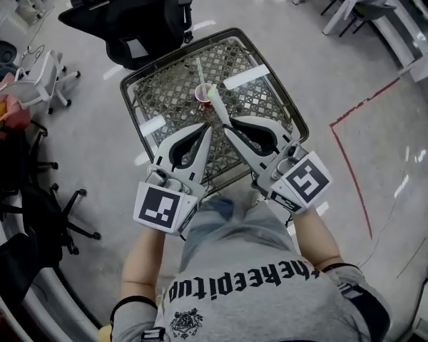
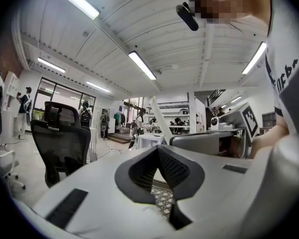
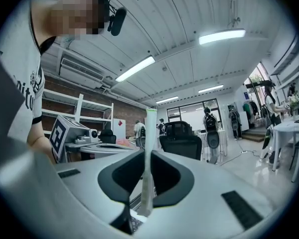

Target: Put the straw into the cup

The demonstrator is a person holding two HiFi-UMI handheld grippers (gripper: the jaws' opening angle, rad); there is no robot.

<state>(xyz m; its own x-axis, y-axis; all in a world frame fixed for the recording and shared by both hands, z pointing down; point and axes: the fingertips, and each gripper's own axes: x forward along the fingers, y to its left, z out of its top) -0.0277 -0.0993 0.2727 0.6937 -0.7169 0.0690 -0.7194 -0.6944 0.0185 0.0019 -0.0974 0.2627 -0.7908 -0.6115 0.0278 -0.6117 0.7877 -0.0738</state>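
Note:
A small red cup stands on the wire-mesh table, with a thin straw upright in it. My right gripper is shut on a paper-wrapped white straw with a green tip, which slants up towards the cup's right side. In the right gripper view this straw stands upright between the pads of the gripper. My left gripper sits just left of the right one, shut with nothing in it. In the left gripper view its tips meet, and the wrapped straw shows beyond them.
White tape strips lie on the mesh. A black office chair stands behind the table and a white chair at the left. A red line runs along the floor at the right.

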